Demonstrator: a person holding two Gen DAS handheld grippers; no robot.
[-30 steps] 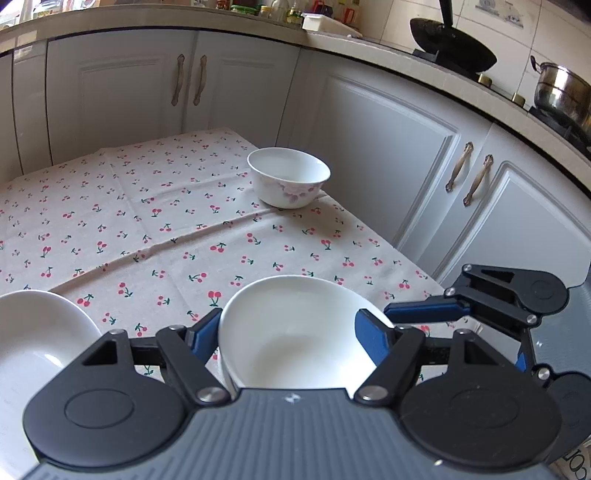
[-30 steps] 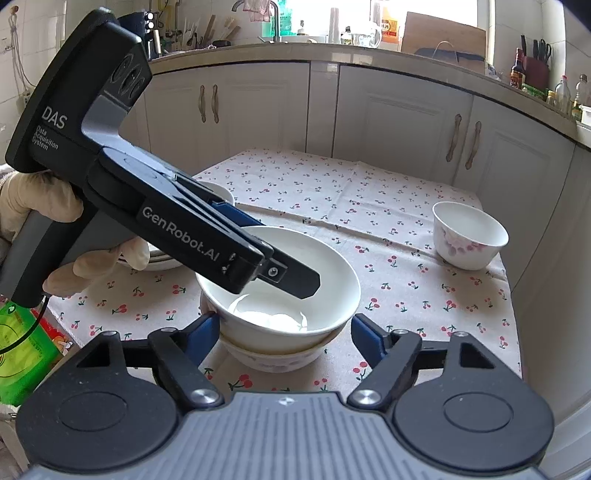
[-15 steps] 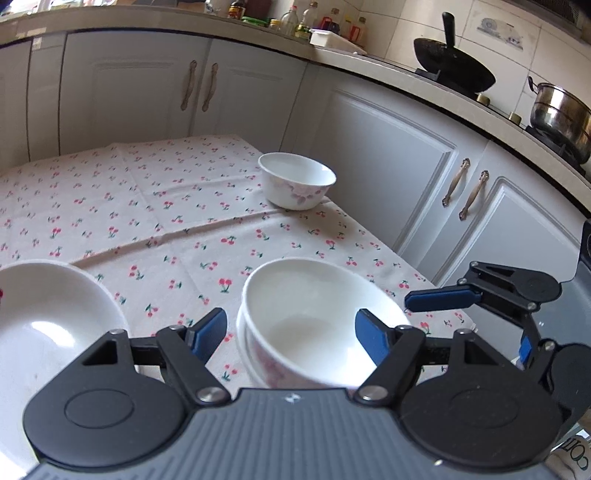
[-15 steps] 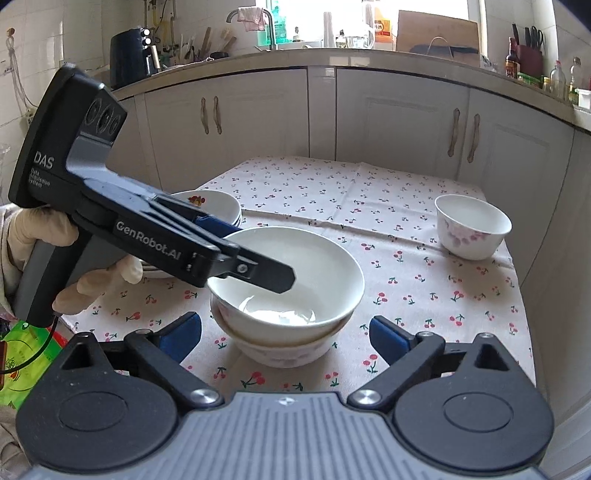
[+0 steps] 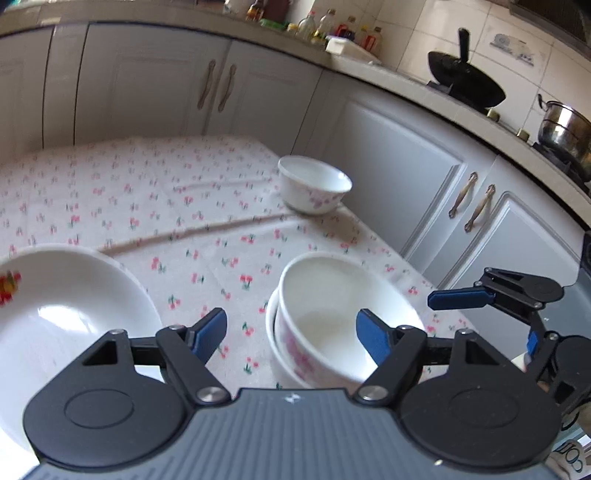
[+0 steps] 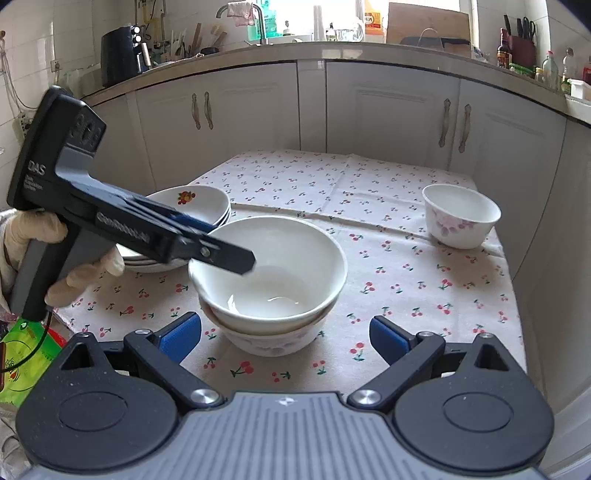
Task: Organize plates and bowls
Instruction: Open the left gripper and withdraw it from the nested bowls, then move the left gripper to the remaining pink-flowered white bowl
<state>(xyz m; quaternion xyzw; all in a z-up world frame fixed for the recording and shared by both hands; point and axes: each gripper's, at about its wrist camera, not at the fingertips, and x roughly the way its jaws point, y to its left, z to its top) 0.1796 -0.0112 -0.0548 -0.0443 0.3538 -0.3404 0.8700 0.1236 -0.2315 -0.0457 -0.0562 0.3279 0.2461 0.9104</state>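
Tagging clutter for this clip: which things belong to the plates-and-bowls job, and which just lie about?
Job:
nested bowls
lone bowl
stack of plates
left gripper
right gripper

Lying about:
wok
steel pot
bottles
kettle

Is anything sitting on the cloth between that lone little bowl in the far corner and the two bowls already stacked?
Nothing visible. Between the lone bowl and the stacked bowls lies only bare cherry-print cloth. The plate pile sits on the stack's other side, and the left gripper reaches over the stack's opposite rim.

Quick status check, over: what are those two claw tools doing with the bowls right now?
Right gripper open, jaws just widened, nothing held. Left gripper open, jaws easing apart beside the nested bowls. Small floral bowl waits alone. Nothing in the way.
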